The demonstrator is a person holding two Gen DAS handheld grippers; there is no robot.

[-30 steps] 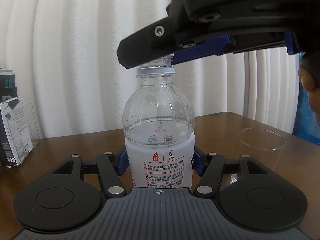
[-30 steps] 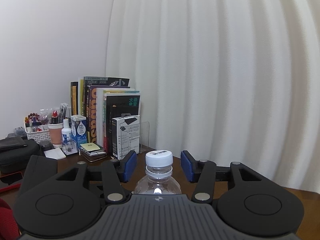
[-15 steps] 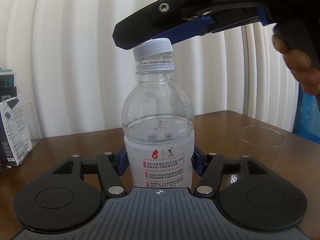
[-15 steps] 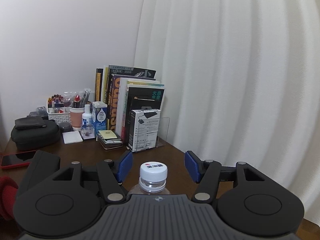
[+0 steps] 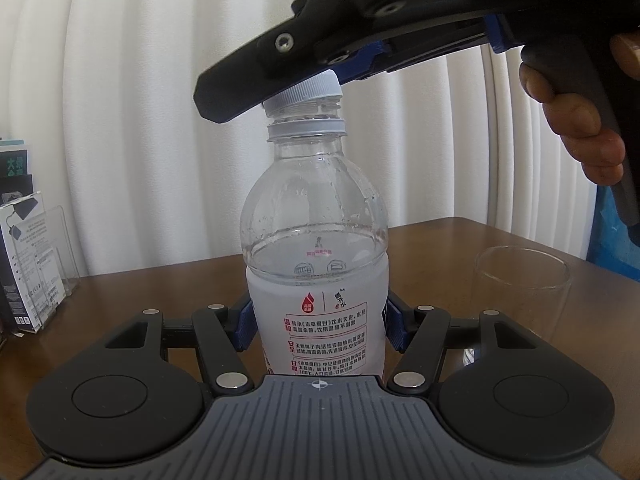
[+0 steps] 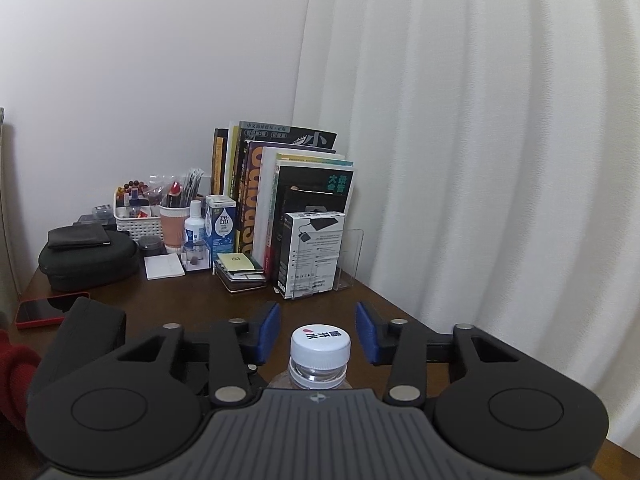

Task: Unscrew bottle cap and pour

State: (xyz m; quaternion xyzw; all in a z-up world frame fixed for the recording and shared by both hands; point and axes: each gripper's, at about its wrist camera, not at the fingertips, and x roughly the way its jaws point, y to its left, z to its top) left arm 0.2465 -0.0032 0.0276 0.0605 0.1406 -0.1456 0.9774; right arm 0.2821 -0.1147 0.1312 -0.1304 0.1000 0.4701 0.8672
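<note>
Water bottle [image 5: 316, 280] upright on the wooden desk [image 5: 440, 248], clamped at its label by the left gripper [image 5: 318, 326]; empty glass [image 5: 522, 292] near its right; right gripper [image 6: 318, 330] spread wide around the white cap [image 6: 320, 344], untouched; off-centre closing may tilt the bottle or slip.

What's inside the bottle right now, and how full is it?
The bottle holds clear liquid, its surface just above the white label; droplets cling to the empty upper part. The label hides everything lower. The white cap still sits on the neck.
</note>
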